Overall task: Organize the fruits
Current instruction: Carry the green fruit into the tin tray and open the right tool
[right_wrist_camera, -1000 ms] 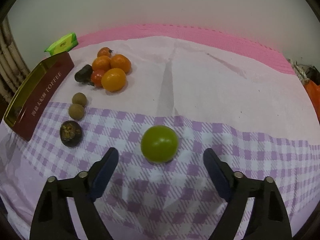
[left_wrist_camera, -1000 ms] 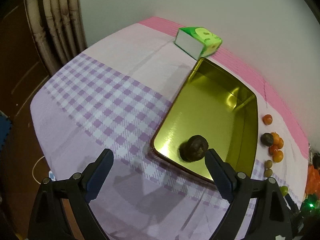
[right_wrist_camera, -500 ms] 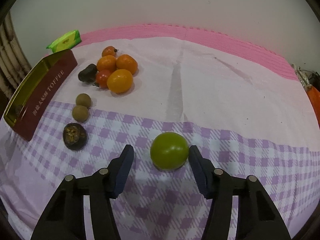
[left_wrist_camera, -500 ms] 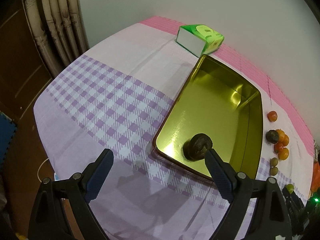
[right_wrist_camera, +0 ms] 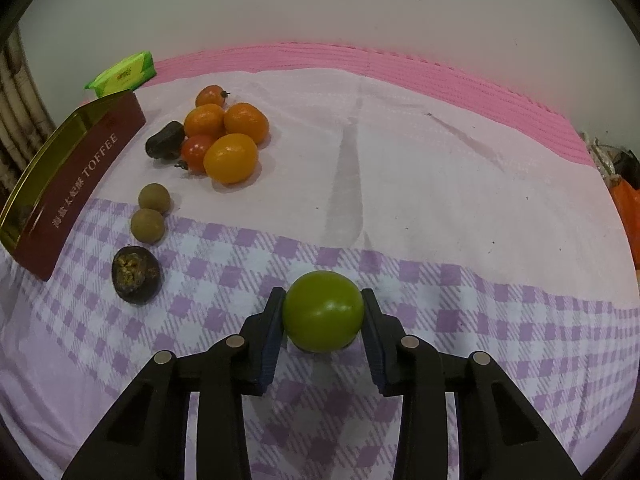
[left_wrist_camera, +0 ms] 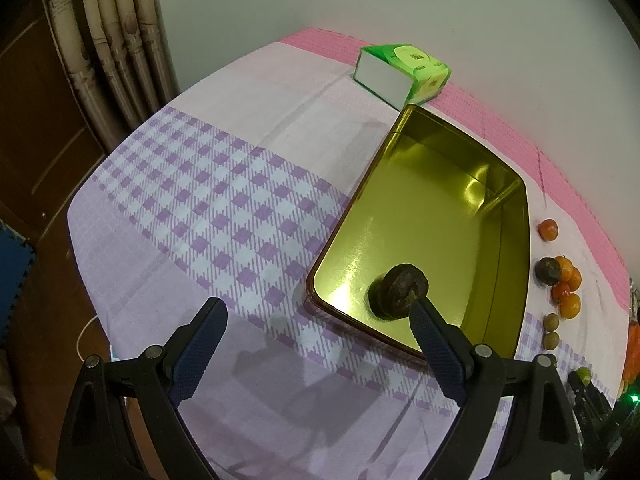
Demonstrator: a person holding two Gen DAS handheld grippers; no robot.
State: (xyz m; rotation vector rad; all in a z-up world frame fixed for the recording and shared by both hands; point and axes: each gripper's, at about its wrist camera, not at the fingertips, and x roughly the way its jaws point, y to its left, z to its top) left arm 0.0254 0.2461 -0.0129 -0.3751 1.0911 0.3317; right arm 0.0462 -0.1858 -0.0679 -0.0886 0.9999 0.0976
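The right gripper [right_wrist_camera: 323,316] has just been closing, and its jaws now press both flanks of the green fruit [right_wrist_camera: 323,311] at lower centre of the right wrist view, gripped at its widest part, likely so the round body cannot squirt out. The fruit is smooth, glossy, evenly green; whether it has left the checked tablecloth [right_wrist_camera: 460,288] I cannot tell.

At left stands the gold tin [right_wrist_camera: 38,168], presumably the collecting place. In the left wrist view the left gripper [left_wrist_camera: 316,334] hangs wide open and empty at the bottom of the frame, above the tin's near corner, where one dark wrinkled fruit [left_wrist_camera: 402,289] already lies inside.
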